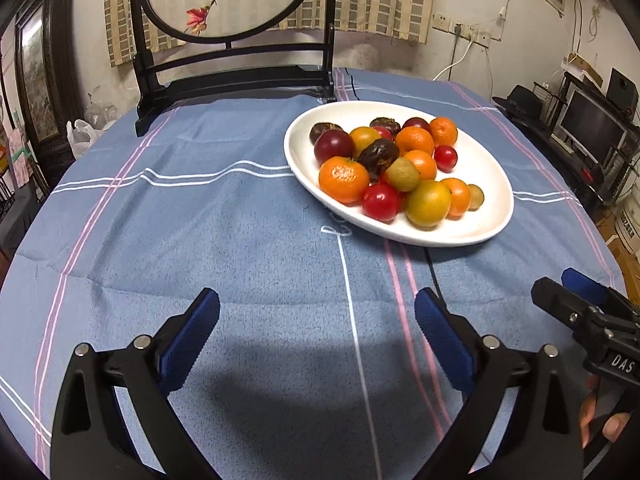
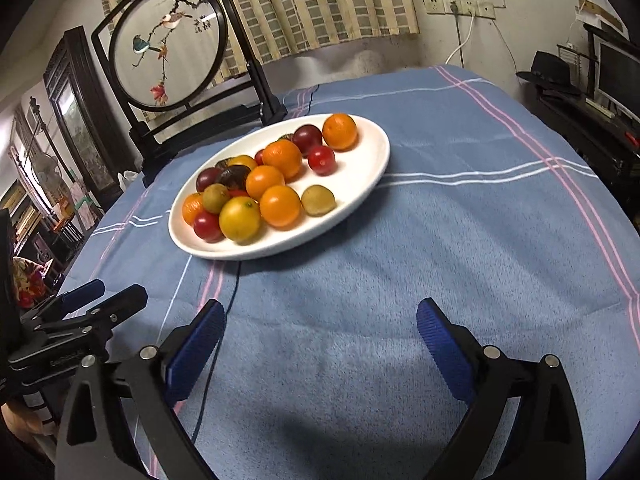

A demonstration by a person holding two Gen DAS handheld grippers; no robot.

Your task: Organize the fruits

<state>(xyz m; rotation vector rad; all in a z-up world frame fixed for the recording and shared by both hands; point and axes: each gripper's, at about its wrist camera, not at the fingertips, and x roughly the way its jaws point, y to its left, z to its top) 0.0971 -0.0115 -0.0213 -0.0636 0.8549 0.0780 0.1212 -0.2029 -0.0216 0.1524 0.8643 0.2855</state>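
Your left gripper has its fingers spread wide with nothing between them. Your right gripper is the same, wide apart and holding nothing. Both hang over the bare blue cloth on the surface, near the white plate but not touching it.

The fruits sit in a heap on that plate. You can see oranges, red cherry tomatoes, dark plums, a yellow-green one and some brown wrinkly ones.

They look small, round and light. They will likely roll if you bump them. The tomatoes and plums look smooth, so they may slip, and they may squash if you squeeze hard. The oranges look firmer.

Take 1 fruit at a time, with a finger on each side of its middle. The small green fruit at the edge of the heap looks easy to reach, because it sits a little apart.

At the far end of the surface stands a dark wooden screen with a bird picture, just behind the plate. A thin dark cord runs under the plate toward you. Mind both.
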